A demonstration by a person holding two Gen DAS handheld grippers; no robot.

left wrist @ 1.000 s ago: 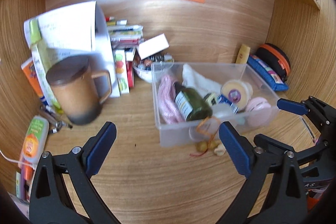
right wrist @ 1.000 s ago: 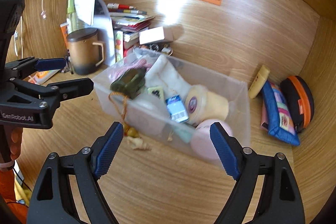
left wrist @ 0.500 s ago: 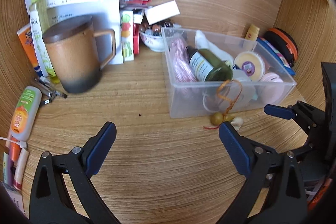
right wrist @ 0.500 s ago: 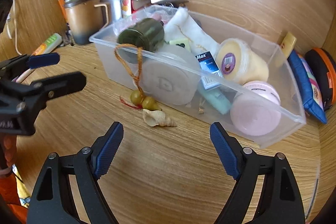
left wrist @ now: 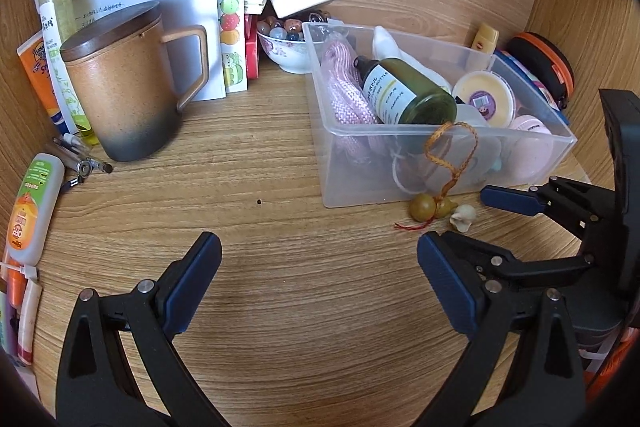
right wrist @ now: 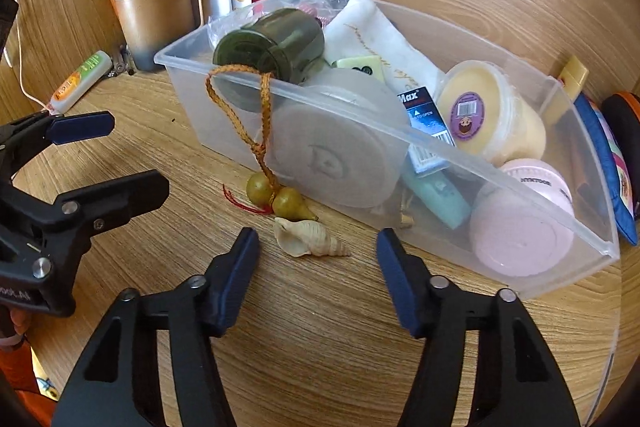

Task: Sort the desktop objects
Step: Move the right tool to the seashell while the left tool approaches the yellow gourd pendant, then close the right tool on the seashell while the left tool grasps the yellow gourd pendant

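Clear bin (right wrist: 520, 195) holds green bottle (right wrist: 276, 43), yellow tub (right wrist: 492, 111), pink jar (right wrist: 516, 235) — right gripper (right wrist: 316, 259) jaws closing, empty, seashell (right wrist: 308, 237) at 12 o'clock; left gripper (left wrist: 320, 279) jaws open.

wooden desk (left wrist: 280, 307), plastic bin (left wrist: 400, 187), mug (left wrist: 124, 87), seashell (right wrist: 310, 237)

Two close downward wrist views, shared bin (left wrist: 400, 189)

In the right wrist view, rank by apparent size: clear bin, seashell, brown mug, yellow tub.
1. clear bin, by far the largest.
2. brown mug, though it sits farther back, so it looks smaller than it is.
3. yellow tub, close to the mug in apparent size.
4. seashell.
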